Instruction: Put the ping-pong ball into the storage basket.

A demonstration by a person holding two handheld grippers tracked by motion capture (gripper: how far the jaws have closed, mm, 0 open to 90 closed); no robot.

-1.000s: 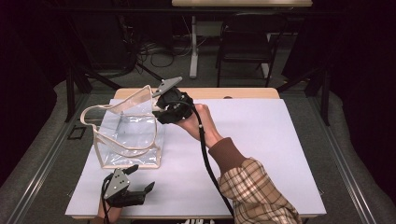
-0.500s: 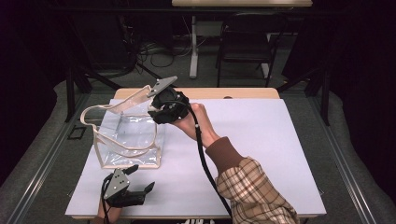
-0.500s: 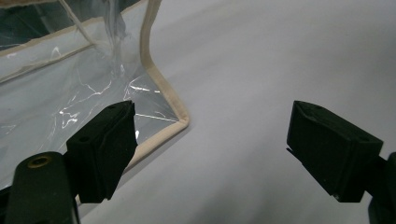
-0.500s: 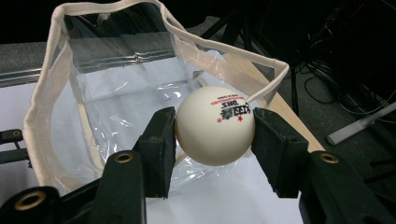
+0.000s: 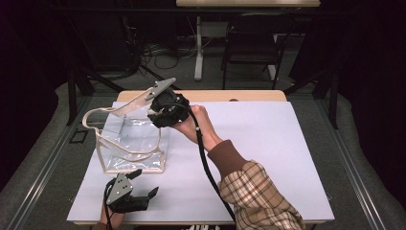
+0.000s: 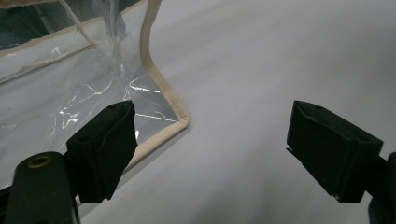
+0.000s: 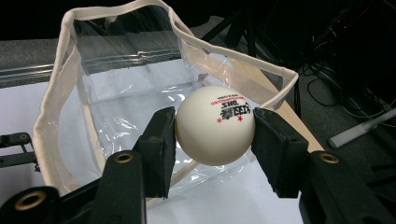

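Two grippers at work: left gripper, jaws wide and empty, rests on the bench just beside the clear bag — seemingly on standby. Right gripper clamps a white ball above the bag's open mouth — apparently poised for dropping in.

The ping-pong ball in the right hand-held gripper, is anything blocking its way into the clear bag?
Nothing visible. The ball sits clamped in the right hand-held gripper at the bag's open top, and the mouth gapes wide with no strap across it.
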